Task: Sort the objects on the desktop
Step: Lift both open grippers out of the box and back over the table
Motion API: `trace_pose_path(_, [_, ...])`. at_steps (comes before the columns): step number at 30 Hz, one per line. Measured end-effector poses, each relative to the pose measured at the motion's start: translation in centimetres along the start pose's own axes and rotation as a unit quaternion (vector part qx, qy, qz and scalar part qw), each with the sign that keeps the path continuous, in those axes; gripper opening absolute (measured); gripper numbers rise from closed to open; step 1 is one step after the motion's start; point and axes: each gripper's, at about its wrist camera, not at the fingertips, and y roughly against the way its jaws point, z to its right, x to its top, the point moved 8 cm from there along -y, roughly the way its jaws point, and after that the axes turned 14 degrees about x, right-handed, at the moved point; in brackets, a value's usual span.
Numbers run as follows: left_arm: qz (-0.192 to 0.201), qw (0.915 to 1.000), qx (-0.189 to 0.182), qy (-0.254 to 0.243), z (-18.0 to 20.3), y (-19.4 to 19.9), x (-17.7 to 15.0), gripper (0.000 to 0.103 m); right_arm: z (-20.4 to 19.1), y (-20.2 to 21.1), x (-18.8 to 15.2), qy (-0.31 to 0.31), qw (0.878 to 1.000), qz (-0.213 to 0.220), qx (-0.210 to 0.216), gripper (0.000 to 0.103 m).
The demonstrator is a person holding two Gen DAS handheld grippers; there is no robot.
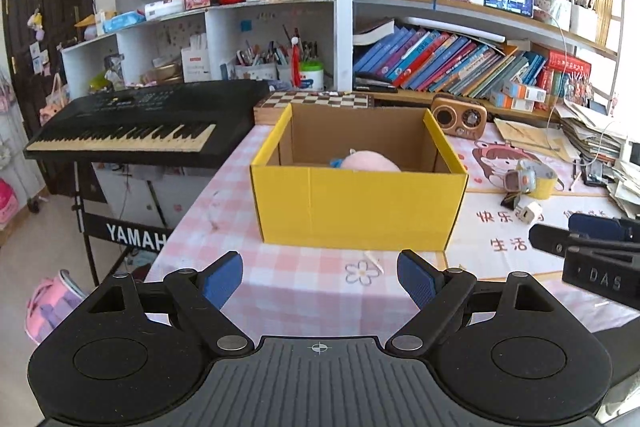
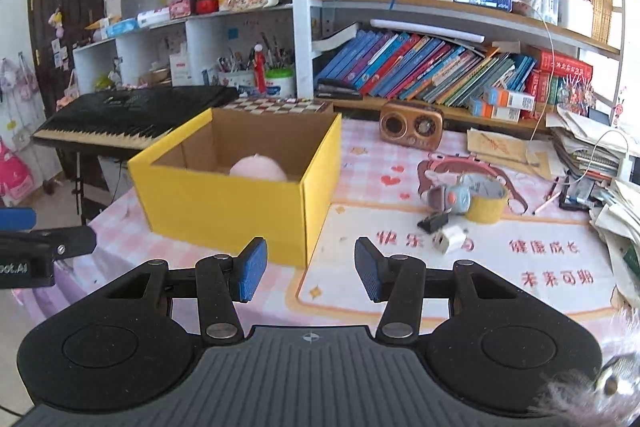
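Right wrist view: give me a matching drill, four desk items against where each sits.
Items:
1 pink plush toy
2 white charger plug
3 wooden retro radio
4 yellow tape roll

Places:
A at the foot of the bookshelf
B inside the yellow cardboard box
C on the mat, right of the black binder clip
D behind the grey toy

Pairs: 1-B, 2-C, 3-A, 4-D

A yellow cardboard box (image 2: 224,203) stands open-topped on the counter (image 2: 400,291), its plain brown inside showing. A pink plush toy (image 2: 258,169) lies in it, only its rounded top visible above the near wall. To the right of the box, well apart from it, a small cluster lies on the counter: a grey-blue toy (image 2: 450,197) touching a roll of yellow tape (image 2: 490,203), a black clip (image 2: 434,221) and a white plug (image 2: 450,239) just in front of them.
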Motion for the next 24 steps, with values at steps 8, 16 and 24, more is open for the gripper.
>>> trace_pose_path(8, [-0.006,0.9998,-0.007,-0.016,1.0,0.8,-1.7,0.089,-0.8,1.2,-2.7,0.013,1.000,-0.015,-0.008,0.047])
trace_pose_path(16, [-0.023,0.9991,-0.018,-0.030,2.1,1.4,-3.5,0.092,-1.0,2.1,-4.3,0.008,0.999,-0.030,-0.011,0.051])
trace_pose_path(24, [-0.037,0.9981,-0.030,-0.040,3.0,1.4,-4.4,0.094,-0.7,2.7,-5.2,-0.002,0.999,-0.040,-0.019,0.056])
